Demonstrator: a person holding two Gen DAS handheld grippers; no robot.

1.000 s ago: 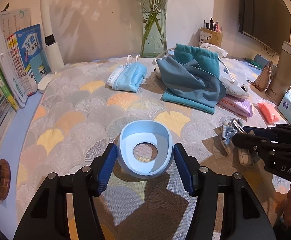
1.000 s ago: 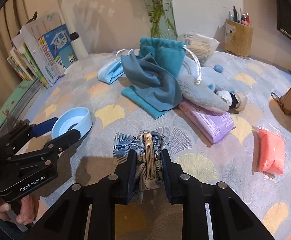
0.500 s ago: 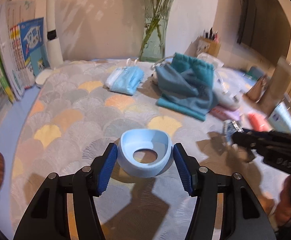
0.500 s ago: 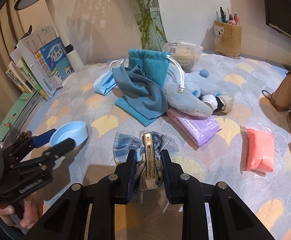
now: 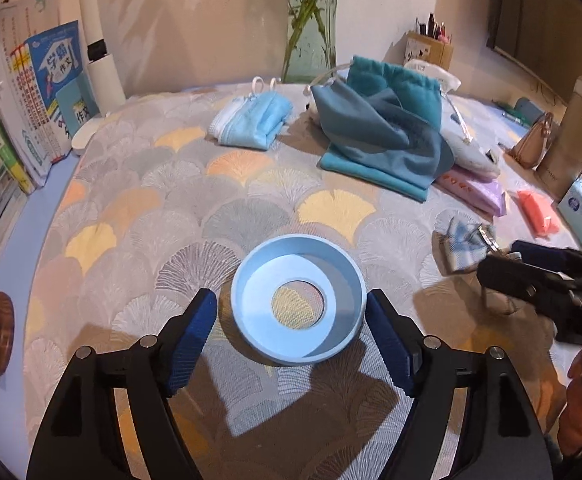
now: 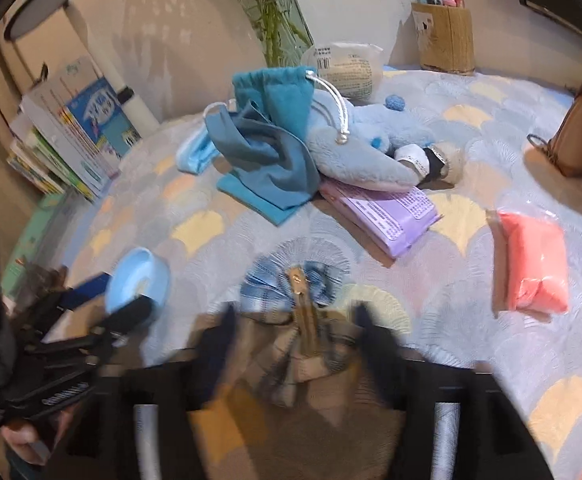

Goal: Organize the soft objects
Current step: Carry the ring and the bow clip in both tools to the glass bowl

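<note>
Both claws are opening as we are letting go: right claw (image 6: pixel 295 344) is spreading off the plaid bow clip (image 6: pixel 295 284), left claw (image 5: pixel 291 320) is widening around the blue ring (image 5: pixel 297 304), both now resting released on the worktop (image 5: pixel 171 184).

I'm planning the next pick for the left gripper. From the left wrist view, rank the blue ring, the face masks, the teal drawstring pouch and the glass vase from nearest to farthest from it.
1. Blue ring: between the opening fingers of the left gripper.
2. Face masks: beyond it, mid-table, slightly left.
3. Teal drawstring pouch: back right, on the cloth pile.
4. Glass vase: at the wall, centre.
</note>
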